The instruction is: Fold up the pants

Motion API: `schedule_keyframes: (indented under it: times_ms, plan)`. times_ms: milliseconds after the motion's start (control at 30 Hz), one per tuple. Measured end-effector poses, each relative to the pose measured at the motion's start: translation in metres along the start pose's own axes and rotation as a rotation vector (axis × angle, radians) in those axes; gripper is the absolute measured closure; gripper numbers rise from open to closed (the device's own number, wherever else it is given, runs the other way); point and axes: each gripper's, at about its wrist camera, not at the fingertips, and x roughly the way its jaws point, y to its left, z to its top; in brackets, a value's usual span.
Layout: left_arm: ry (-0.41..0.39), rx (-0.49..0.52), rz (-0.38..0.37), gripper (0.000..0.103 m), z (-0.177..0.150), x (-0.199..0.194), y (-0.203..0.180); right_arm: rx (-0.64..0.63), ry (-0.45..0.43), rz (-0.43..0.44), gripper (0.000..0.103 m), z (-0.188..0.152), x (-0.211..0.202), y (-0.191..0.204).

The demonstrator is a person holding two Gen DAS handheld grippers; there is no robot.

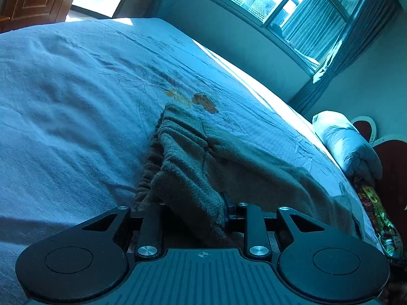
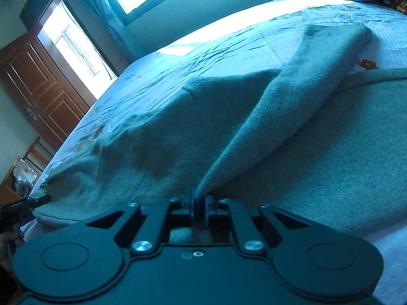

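Brownish fleece pants (image 1: 216, 152) lie on the bed (image 1: 63, 89), the gathered waistband toward the left. My left gripper (image 1: 223, 213) is shut on the waistband edge, and the cloth drapes over the fingers and hides most of them. In the right wrist view the pants (image 2: 178, 127) spread across the bed, one leg (image 2: 292, 96) pulled up in a taut ridge. My right gripper (image 2: 199, 207) is shut on the near end of that leg. The left gripper also shows in the right wrist view at the far left edge (image 2: 23, 208).
The bed sheet (image 2: 203, 58) is pale blue with flower embroidery (image 1: 203, 101). A pillow (image 1: 348, 142) and a colourful cloth (image 1: 379, 221) lie at the bed's right end. A window (image 1: 279, 2) and wall run along the far side; a wooden door (image 2: 38, 84) stands at the left.
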Motion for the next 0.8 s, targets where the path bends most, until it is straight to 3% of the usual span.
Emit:
schedule_keyframes:
  times_ms: [100, 200, 333, 367, 500, 567, 700, 800]
  plan:
    - [-0.005, -0.006, -0.008, 0.074, 0.0, 0.0, 0.0, 0.048, -0.021, -0.001, 0.094, 0.004, 0.003, -0.006]
    - [0.008, 0.002, -0.01, 0.073, 0.002, -0.002, 0.0, 0.122, -0.008, 0.006, 0.099, 0.005, 0.002, -0.017]
    - [-0.053, 0.048, -0.073, 0.073, 0.013, -0.017, -0.009, 0.029, -0.1, 0.037, 0.103, 0.003, -0.022, 0.0]
    - [-0.045, 0.062, -0.053, 0.073, 0.015, -0.018, -0.011, 0.02, -0.108, 0.05, 0.103, 0.002, -0.026, 0.002]
    - [0.055, 0.082, 0.016, 0.073, 0.008, -0.003, -0.002, 0.043, 0.037, 0.02, 0.103, -0.017, -0.006, -0.017]
    - [0.031, 0.082, 0.021, 0.071, 0.007, -0.007, -0.005, 0.121, 0.015, 0.05, 0.103, -0.016, -0.01, -0.026]
    - [-0.006, 0.114, 0.108, 0.053, 0.006, -0.021, -0.013, 0.041, -0.049, 0.01, 0.092, -0.012, -0.029, -0.015]
    - [-0.085, 0.149, 0.264, 0.018, 0.002, -0.042, -0.024, -0.033, -0.097, -0.044, 0.091, -0.012, -0.041, -0.006]
